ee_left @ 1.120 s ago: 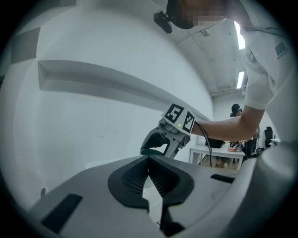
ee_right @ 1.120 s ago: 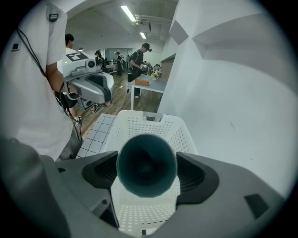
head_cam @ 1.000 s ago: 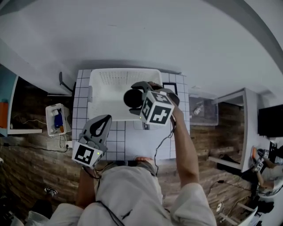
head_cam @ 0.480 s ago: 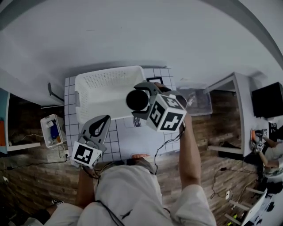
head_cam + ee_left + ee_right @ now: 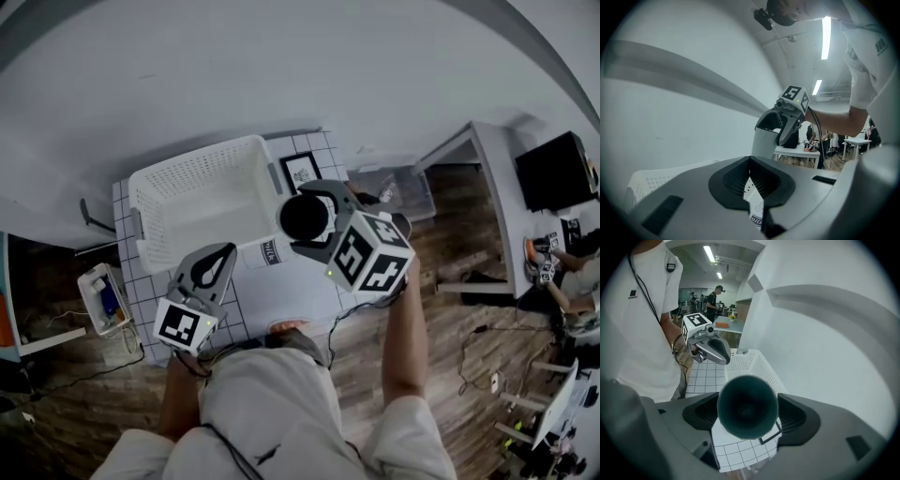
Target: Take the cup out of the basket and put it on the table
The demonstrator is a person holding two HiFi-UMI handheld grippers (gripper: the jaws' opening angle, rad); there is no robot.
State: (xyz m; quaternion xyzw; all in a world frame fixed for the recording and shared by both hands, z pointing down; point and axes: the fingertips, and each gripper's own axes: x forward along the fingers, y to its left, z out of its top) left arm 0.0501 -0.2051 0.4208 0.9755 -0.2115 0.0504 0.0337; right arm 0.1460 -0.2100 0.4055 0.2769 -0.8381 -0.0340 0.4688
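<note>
Swinging clear of the basket [image 5: 187, 169], the cup [image 5: 305, 217] now hangs over the gridded surface [image 5: 291, 286] just off the basket's near right corner, where a second ago it was above the basket's inside. It is off the surface and well above it, so it is out but not yet set down.

The right tool [image 5: 747, 414] grips the cup from both sides near its rim, one jaw on each flank. The right gripper view looks straight into the dark mouth. From the left gripper view the pale body hangs below the jaws, roughly upright with a slight lean.

The basket sits on the far left part of the surface and looks empty from the head view. A small printed label [image 5: 269, 251] lies on the grid between the basket and the person.

The left tool [image 5: 223, 255] has barely shifted. It is low at the near edge, jaws drawn together on nothing, with only a sliver of grid showing between them.

To my eye the lift-out is done. What is left is to lower the cup onto open grid, keep it level, and release.
</note>
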